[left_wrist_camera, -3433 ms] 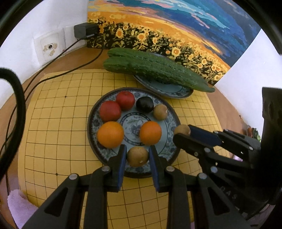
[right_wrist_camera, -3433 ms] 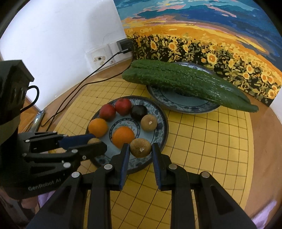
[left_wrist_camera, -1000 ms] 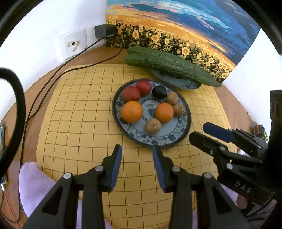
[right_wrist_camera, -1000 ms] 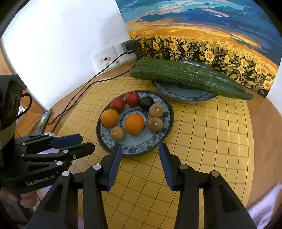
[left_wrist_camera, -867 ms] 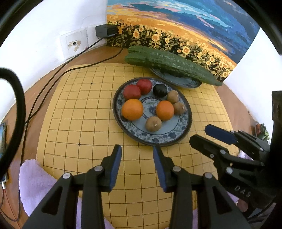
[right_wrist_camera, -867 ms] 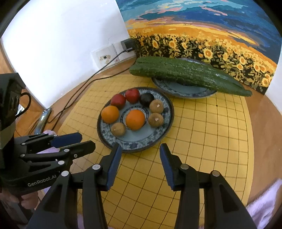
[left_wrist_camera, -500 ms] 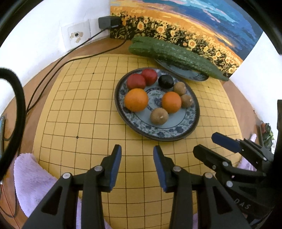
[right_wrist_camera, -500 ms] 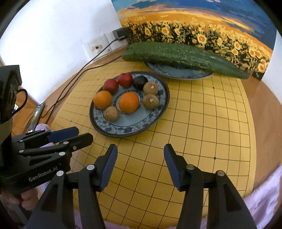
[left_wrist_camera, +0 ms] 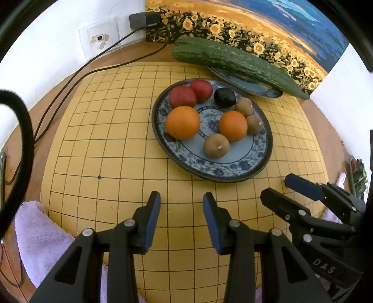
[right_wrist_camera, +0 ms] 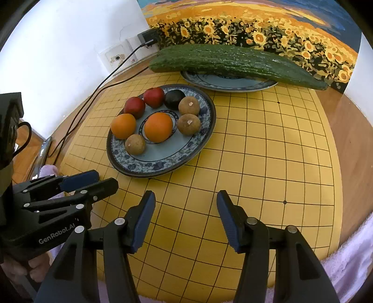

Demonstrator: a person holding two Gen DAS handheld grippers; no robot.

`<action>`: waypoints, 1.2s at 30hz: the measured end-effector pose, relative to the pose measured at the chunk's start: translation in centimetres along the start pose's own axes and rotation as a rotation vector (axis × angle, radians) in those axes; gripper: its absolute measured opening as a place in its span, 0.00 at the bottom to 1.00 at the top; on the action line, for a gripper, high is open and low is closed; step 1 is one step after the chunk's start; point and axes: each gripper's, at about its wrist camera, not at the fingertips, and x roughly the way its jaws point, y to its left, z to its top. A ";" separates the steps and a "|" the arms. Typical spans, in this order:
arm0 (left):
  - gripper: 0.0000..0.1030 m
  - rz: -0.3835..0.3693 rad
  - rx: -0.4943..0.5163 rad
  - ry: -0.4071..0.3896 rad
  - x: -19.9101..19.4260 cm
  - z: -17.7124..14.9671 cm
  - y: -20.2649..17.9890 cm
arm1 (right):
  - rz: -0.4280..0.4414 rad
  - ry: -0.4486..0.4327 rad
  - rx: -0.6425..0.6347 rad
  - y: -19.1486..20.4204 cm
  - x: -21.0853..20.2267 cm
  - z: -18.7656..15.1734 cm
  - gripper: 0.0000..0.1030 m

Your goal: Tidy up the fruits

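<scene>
Cucumbers (left_wrist_camera: pixel 235 61): two long green ones side by side on the far plate (left_wrist_camera: pixel 247 84); long axis runs left to right along the painting (left_wrist_camera: pixel 256 30), blunt ends to the left, tapered ends to the right; both ends overhang the rim.
Near plate (left_wrist_camera: pixel 233 173): blue-patterned, on the yellow grid board (left_wrist_camera: pixel 112 144), just in front of the far plate.
Near plate contents: two oranges (left_wrist_camera: pixel 183 122), two red fruits (left_wrist_camera: pixel 182 96), one dark fruit (left_wrist_camera: pixel 224 97), three brown fruits (left_wrist_camera: pixel 216 146).
Layout: red fruits and dark fruit in a row at the far rim; one orange at the left, one near the middle; two brown fruits at the right, one at the near side, stem end up.
Left gripper (left_wrist_camera: pixel 181 214): jaws apart, holding nothing, over the board short of the near plate.
Right gripper (right_wrist_camera: pixel 186 218): jaws wide apart, holding nothing, over the board to the right of the near plate.
Towel (left_wrist_camera: pixel 39 235): lilac, under the board's near edge.
Cables (left_wrist_camera: pixel 77 74): two black ones from the wall plug (left_wrist_camera: pixel 144 19), along the board's left side.
</scene>
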 end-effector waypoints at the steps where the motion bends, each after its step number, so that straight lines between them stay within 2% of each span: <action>1: 0.39 0.000 0.001 0.000 0.0 0.0 0.0 | 0.000 0.000 0.000 0.0 0.0 0.0 0.54; 36: 0.39 0.016 0.008 0.001 0.2 -0.1 -0.1 | 0.000 -0.001 0.000 0.0 0.0 0.0 0.55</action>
